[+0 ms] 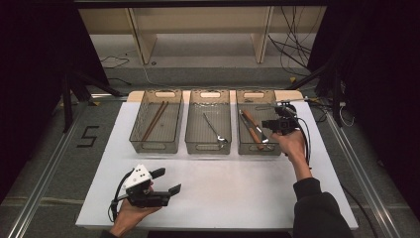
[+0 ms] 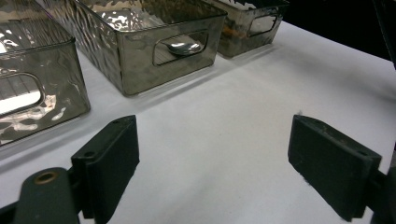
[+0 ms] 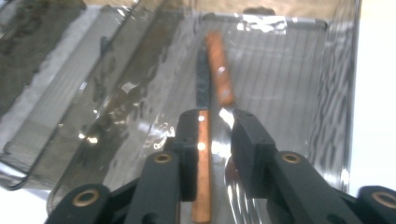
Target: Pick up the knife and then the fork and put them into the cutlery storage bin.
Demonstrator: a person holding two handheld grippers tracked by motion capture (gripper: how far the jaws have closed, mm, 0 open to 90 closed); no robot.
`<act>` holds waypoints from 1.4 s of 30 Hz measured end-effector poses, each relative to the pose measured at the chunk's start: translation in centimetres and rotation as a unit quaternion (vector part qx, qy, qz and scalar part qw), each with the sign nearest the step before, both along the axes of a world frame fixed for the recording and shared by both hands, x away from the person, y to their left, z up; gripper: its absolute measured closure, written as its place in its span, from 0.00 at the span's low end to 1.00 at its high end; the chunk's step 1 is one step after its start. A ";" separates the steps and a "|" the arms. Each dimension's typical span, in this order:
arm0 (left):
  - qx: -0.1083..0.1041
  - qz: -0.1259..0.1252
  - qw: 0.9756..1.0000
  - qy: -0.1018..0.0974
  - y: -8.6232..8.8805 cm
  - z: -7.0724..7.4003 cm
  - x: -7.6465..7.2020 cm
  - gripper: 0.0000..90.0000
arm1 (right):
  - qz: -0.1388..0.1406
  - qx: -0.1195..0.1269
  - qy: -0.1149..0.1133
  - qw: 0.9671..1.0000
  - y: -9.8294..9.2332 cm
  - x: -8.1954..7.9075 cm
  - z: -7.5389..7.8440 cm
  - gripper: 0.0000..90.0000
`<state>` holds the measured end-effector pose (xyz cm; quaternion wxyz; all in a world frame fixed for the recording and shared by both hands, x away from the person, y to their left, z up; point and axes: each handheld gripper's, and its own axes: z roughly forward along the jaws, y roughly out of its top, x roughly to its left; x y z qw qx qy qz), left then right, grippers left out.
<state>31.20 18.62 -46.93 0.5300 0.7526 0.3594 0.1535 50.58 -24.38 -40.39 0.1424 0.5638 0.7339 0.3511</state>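
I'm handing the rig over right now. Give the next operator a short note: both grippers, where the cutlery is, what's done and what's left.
Right gripper: over the right bin, jaws a little apart with the wooden-handled knife between them; whether the pads press on it I cannot tell.
Left gripper: open, nothing in it, resting low over the white table near the front edge.
Things: chopsticks in the left bin, a spoon in the middle bin, a second wooden-handled knife lying in the right bin.
Done: cutlery sorted by kind into the three bins.
Left: probably let the knife go fully and draw the right gripper back.
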 end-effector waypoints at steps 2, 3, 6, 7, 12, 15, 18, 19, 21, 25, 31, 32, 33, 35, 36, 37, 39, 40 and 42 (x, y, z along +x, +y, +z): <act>-0.001 0.000 1.000 0.000 0.0 0.0 0.0 0.18 | 0.009 0.005 -0.006 1.000 0.1 -0.2 0.3 0.75; 0.000 0.000 1.000 0.000 0.0 0.0 0.0 0.18 | 0.012 0.006 -0.010 1.000 0.1 -0.3 0.4 0.75; -0.002 0.002 1.000 0.000 0.0 0.0 0.0 0.18 | 0.022 0.010 -0.016 1.000 0.3 -0.7 0.7 0.71; -0.003 0.003 1.000 0.000 0.0 0.0 0.0 0.18 | 0.025 0.012 -0.018 0.999 0.4 -0.8 0.7 0.69; -0.004 0.004 1.000 0.000 0.1 0.0 0.0 0.18 | 0.055 0.022 -0.040 0.997 1.1 -1.9 1.2 0.61; -0.004 0.005 1.000 0.001 0.1 0.0 0.1 0.18 | 0.072 0.035 -0.056 0.995 1.6 -2.9 1.6 0.53; -0.005 0.005 1.000 0.000 0.1 0.0 0.1 0.18 | 0.091 0.041 -0.076 0.992 2.3 -4.1 2.0 0.47; -0.004 0.006 1.000 -0.001 0.1 0.0 0.1 0.18 | 0.098 0.046 -0.081 0.991 2.5 -4.5 2.0 0.46; -0.004 0.006 1.000 -0.001 0.1 0.0 0.1 0.18 | 0.111 0.063 -0.090 0.988 2.9 -5.4 2.1 0.44; -0.004 0.007 1.000 -0.001 0.1 0.0 0.1 0.18 | 0.135 0.076 -0.110 0.982 3.6 -7.2 2.3 0.42; -0.003 0.007 1.000 -0.001 0.2 0.0 0.0 0.18 | 0.151 0.090 -0.130 0.976 4.1 -9.4 2.1 0.40; -0.003 0.007 1.000 -0.001 0.2 0.0 0.0 0.18 | 0.152 0.091 -0.132 0.975 4.1 -9.6 2.1 0.40; -0.003 0.007 1.000 0.000 0.2 0.0 0.0 0.18 | 0.154 0.092 -0.135 0.974 4.0 -9.8 2.0 0.39; -0.003 0.006 1.000 0.000 0.2 0.0 0.1 0.18 | 0.156 0.092 -0.139 0.974 4.0 -10.3 1.8 0.39; -0.003 0.007 1.000 0.000 0.2 0.0 0.1 0.18 | 0.157 0.092 -0.139 0.973 4.0 -10.5 1.7 0.38; -0.003 0.007 1.000 0.000 0.2 0.0 0.1 0.18 | 0.157 0.093 -0.140 0.973 4.0 -10.7 1.6 0.38; -0.005 0.008 1.000 0.001 0.2 0.0 0.1 0.18 | 0.159 0.095 -0.142 0.972 3.9 -11.0 1.4 0.38; -0.005 0.008 1.000 0.000 0.2 0.0 0.1 0.18 | 0.159 0.098 -0.143 0.972 3.9 -11.2 1.2 0.37; -0.006 0.009 1.000 0.001 0.2 0.0 0.1 0.18 | 0.160 0.103 -0.145 0.971 3.9 -11.6 1.0 0.37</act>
